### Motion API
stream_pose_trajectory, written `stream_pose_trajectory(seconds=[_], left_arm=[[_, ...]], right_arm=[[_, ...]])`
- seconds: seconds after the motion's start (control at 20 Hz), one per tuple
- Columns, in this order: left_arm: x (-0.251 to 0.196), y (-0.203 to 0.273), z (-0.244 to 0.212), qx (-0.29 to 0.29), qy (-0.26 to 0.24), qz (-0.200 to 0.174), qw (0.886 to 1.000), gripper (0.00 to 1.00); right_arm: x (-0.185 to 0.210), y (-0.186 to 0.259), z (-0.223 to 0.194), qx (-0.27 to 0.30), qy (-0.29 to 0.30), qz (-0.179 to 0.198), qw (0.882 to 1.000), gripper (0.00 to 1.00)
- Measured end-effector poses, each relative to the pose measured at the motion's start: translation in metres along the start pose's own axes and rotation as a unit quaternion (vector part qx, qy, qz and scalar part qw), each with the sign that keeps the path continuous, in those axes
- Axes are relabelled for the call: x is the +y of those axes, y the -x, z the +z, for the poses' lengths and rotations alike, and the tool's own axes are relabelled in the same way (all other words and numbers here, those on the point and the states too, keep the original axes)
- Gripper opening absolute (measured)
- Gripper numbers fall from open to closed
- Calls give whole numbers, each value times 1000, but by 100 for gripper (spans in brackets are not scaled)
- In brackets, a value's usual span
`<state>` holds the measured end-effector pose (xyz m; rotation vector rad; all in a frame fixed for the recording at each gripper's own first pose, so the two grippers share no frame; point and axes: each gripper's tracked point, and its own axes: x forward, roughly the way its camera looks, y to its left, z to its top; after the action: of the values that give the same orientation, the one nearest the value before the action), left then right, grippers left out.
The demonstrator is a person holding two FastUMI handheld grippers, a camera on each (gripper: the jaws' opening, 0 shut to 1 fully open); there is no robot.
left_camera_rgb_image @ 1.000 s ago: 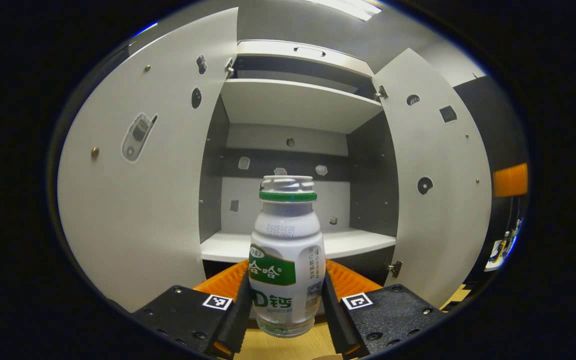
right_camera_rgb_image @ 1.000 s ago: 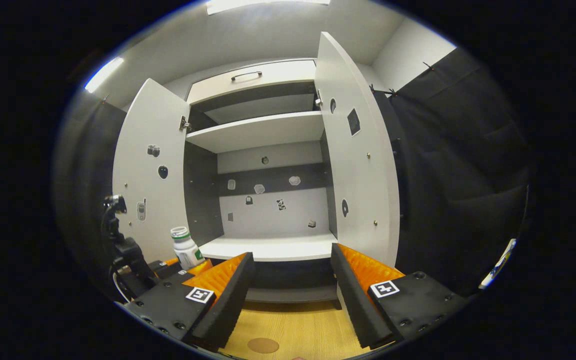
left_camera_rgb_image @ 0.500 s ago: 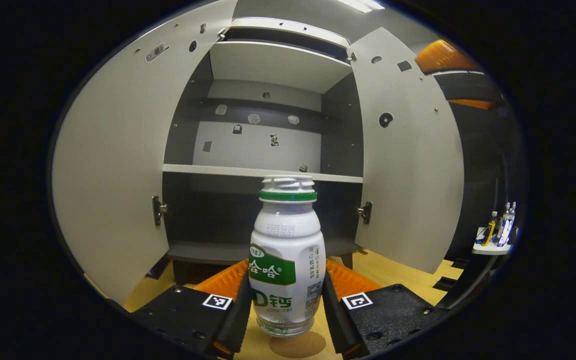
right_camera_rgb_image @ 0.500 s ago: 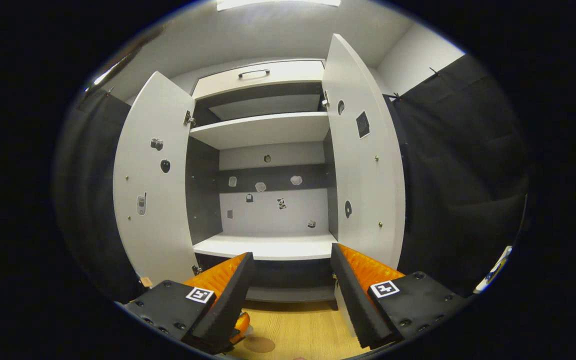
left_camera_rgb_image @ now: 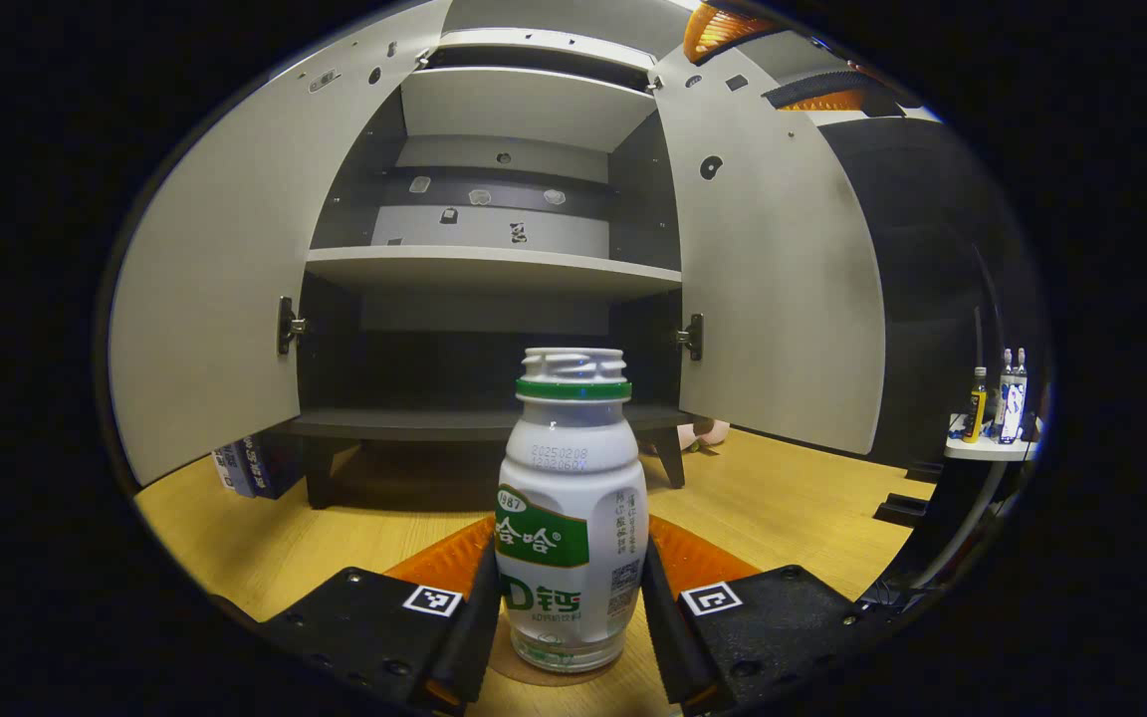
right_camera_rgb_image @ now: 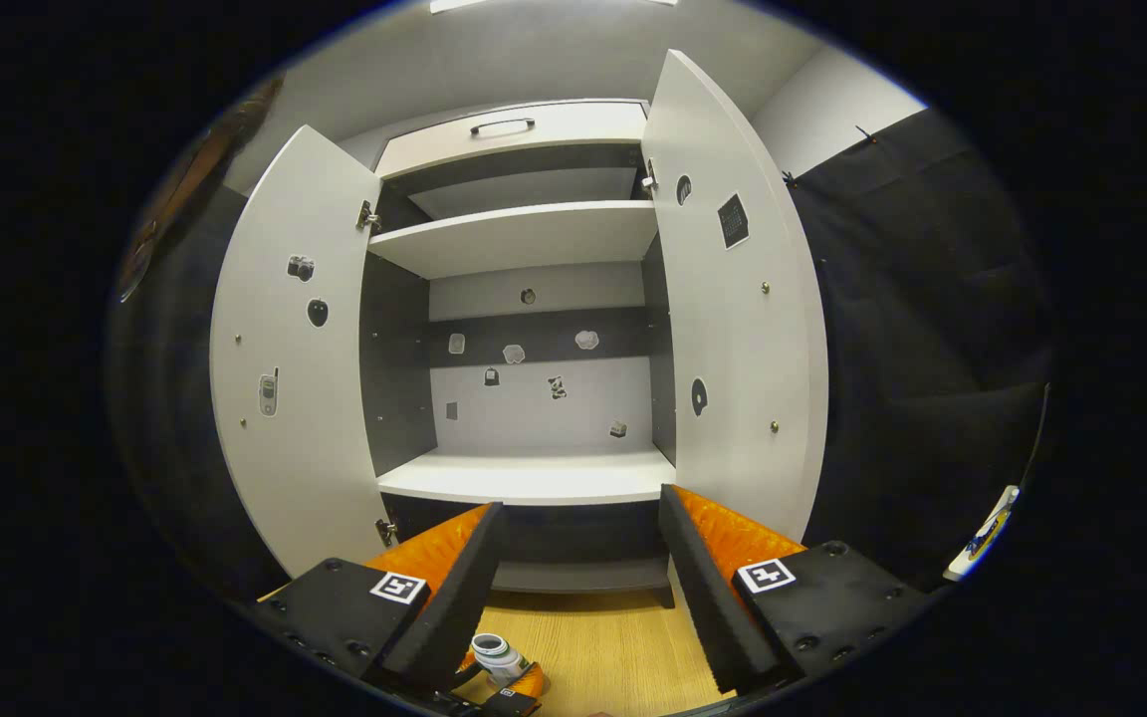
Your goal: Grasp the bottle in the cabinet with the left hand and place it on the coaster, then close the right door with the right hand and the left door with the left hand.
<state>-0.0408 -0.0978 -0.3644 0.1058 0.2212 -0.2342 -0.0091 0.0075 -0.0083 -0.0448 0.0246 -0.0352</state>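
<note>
Left tongs [left_camera_rgb_image: 568, 607]: closed on the bottle [left_camera_rgb_image: 570, 518], a finger pressed to each of its sides.
Bottle: upright in front of the cabinet [left_camera_rgb_image: 494, 269], its base over the coaster [left_camera_rgb_image: 546, 673]; whether it touches is unclear.
Right tongs [right_camera_rgb_image: 579, 588]: open, holding nothing, facing the cabinet.
Doors: left door [right_camera_rgb_image: 285, 349] and right door [right_camera_rgb_image: 733, 329] stand open.

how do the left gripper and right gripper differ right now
The left gripper has both fingers pressed on the white bottle; the right gripper holds nothing, its jaws wide apart. The left gripper sits low, with the bottle's base over the round coaster on the wooden floor; the right gripper is raised, facing the cabinet's lower shelf. Both point toward the open cabinet.
</note>
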Motion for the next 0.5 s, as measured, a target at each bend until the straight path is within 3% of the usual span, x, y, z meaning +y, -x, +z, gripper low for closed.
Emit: stream_pose_trajectory(seconds=[0.15,0.2,0.25,0.3,0.4,0.45,0.5], left_arm=[[10,-1,-7,2,4,21,1000,66],[9,-1,-6,-3,1,19,1000,66],[8,-1,-7,-6,-9,15,1000,66],[8,0,-8,-8,-19,12,1000,66],[8,0,-7,-15,-26,10,1000,66],[8,-1,-6,-18,-26,8,999,67],[7,-1,-6,-19,-24,9,999,67]], right_arm=[[-2,-2,-4,8,6,-2,1000,98],[-2,-2,-5,8,7,-2,1000,92],[-2,-2,-6,10,9,-2,1000,98],[-1,-2,-8,12,11,-1,1000,92],[0,-4,-11,16,13,3,1000,92],[0,-4,-13,19,14,3,1000,98],[0,-5,-14,20,13,4,1000,92]])
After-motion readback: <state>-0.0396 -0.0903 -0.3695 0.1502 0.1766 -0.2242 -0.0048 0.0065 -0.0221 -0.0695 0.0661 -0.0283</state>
